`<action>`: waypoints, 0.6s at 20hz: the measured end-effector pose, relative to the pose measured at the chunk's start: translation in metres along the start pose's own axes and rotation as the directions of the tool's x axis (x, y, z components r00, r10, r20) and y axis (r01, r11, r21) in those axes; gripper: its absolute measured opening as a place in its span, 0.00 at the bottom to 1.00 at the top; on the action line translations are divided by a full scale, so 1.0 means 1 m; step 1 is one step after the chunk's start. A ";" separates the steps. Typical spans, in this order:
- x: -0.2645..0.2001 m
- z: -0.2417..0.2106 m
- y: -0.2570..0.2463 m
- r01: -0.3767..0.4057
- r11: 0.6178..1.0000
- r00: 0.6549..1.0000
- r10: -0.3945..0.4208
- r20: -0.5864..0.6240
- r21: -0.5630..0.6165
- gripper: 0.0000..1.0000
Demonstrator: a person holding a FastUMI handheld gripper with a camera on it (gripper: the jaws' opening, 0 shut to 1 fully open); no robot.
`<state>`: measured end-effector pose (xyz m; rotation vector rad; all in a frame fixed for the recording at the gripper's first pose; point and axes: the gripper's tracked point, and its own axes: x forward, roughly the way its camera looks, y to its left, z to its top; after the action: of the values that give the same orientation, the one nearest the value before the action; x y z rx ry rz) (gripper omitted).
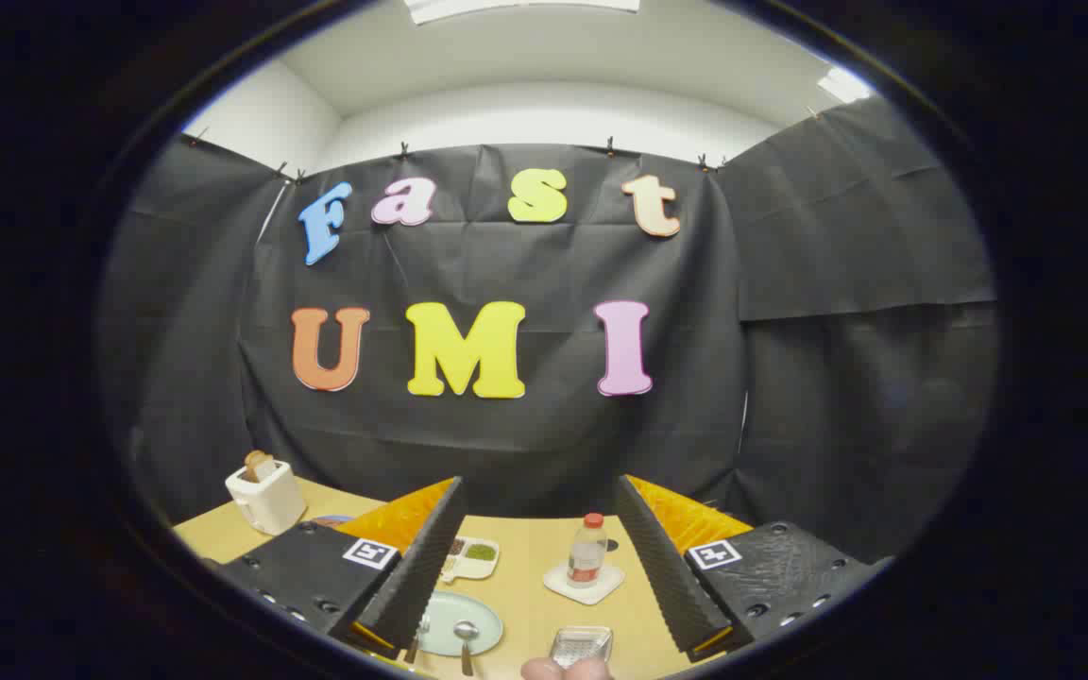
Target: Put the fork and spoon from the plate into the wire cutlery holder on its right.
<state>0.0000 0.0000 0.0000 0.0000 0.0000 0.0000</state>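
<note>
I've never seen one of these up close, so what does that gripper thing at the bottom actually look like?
The gripper has two wedge-shaped fingers with black ribbed inner pads and orange outer sides. Each sits on a black textured block dotted with small holes, and each block carries a square black-and-white marker. The fingers stand apart, empty.

spoon (465, 635) and fork (422, 631) on pale plate (483, 619) | wire cutlery holder (581, 645) right, apart
</note>
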 end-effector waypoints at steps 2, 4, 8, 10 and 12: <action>0.001 0.002 0.003 -0.009 1.000 1.000 0.009 -0.001 0.000 0.96; 0.002 0.002 0.005 -0.020 1.000 1.000 0.020 -0.003 -0.003 0.96; 0.002 0.004 0.014 -0.045 0.999 0.999 0.045 -0.008 -0.016 0.96; 0.003 0.005 0.019 -0.059 0.998 0.998 0.059 -0.009 -0.021 0.96; 0.002 0.004 0.024 -0.075 0.997 0.997 0.075 -0.016 -0.024 0.96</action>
<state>0.0020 0.0235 0.0039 -0.0242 0.0147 0.0754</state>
